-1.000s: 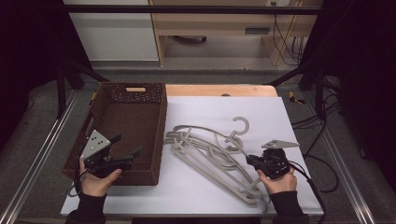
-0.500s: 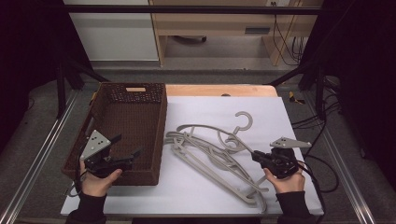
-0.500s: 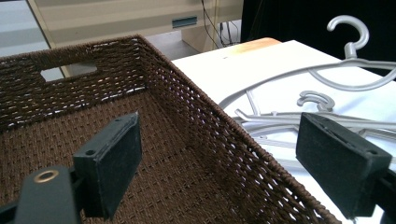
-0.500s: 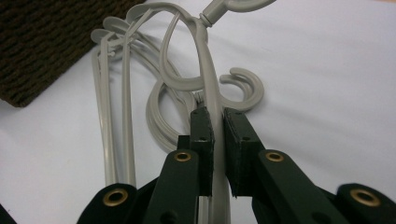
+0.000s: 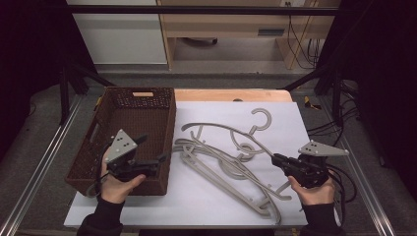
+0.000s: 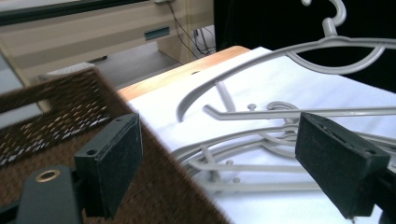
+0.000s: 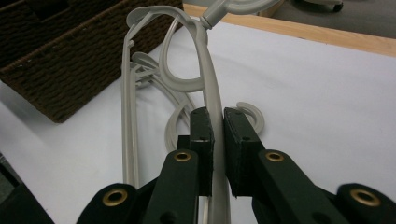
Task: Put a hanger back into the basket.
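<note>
High view. A white-covered worktop (image 5: 216, 196) carries a dark wicker basket (image 5: 129, 129) at the left and a loose pile of grey plastic hangers (image 5: 216, 162) at the centre. One hanger (image 5: 231, 130) is lifted clear of the pile: its hook (image 5: 260, 118) points toward the far edge, and its curved shoulder arches above the others.

The right gripper (image 5: 279, 160) — held in the person's right hand (image 5: 314, 191) near the front right corner — has its fingers clamped on the lower bar of that lifted hanger. In the right gripper view the two black pads (image 7: 201, 135) press from either side on the grey bar (image 7: 212, 105), which runs away toward the basket (image 7: 60, 60).

The left gripper (image 5: 155, 160), in the left hand (image 5: 118, 184), hovers over the basket's near right wall, its fingers spread wide and gripping nothing. In the left gripper view the separated pads (image 6: 114, 161) frame the basket rim (image 6: 56, 116) and the hangers (image 6: 252, 154) beyond; whether the lower pad brushes the wicker is uncertain — the rim is blurred there.
</note>
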### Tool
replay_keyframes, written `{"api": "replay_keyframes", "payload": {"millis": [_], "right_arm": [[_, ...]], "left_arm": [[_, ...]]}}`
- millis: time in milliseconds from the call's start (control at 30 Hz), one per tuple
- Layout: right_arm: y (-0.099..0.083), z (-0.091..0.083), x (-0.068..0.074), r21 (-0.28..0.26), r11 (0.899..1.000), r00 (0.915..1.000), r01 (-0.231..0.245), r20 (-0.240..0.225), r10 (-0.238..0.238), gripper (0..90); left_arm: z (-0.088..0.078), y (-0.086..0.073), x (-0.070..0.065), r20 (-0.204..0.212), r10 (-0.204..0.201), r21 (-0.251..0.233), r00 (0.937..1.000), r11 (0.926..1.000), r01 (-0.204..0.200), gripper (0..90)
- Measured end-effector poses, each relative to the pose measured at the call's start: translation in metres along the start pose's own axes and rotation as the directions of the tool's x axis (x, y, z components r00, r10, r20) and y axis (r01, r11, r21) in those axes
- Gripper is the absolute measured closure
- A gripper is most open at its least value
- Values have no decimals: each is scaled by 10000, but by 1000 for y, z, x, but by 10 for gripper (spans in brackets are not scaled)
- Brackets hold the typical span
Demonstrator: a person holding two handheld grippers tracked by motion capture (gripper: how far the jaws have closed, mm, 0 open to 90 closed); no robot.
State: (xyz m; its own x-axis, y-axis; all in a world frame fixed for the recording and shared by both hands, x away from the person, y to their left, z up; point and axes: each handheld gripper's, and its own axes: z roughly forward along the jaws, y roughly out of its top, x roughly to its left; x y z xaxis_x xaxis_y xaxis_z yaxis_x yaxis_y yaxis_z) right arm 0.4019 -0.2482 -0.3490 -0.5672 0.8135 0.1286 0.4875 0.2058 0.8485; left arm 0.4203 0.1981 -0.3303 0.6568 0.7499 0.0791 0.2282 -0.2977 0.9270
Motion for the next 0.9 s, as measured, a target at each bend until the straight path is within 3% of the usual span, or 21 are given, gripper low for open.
{"api": "replay_keyframes", "payload": {"millis": [133, 233, 533, 633, 767, 900], "right_arm": [[3, -5, 2, -130, 9998, 9997, 145, -205, -147, 828], [5, -9, 3, -275, 9994, 9992, 232, -315, -240, 828], [13, -16, 10, -580, 9973, 9952, 448, -838, -496, 828], [16, -14, 14, -560, 9972, 9945, 494, -891, -543, 828], [18, -11, 16, -600, 9966, 9933, 561, -977, -618, 827], [20, -11, 18, -618, 9963, 9924, 594, -1045, -657, 827]], "left_arm": [[12, 21, -12, 328, 544, 79, 9980, 9985, -547, 154], [18, 32, -16, 556, 734, 52, 9958, 9973, -738, 162], [45, 57, -16, 925, 1322, 526, 9869, 9891, -1374, 181], [57, 61, -18, 1016, 1705, 897, 9801, 9796, -1797, 190], [72, 66, -22, 1201, 2324, 1463, 9652, 9575, -2487, 203], [85, 66, -28, 1259, 2678, 1746, 9552, 9418, -2871, 233]]}}
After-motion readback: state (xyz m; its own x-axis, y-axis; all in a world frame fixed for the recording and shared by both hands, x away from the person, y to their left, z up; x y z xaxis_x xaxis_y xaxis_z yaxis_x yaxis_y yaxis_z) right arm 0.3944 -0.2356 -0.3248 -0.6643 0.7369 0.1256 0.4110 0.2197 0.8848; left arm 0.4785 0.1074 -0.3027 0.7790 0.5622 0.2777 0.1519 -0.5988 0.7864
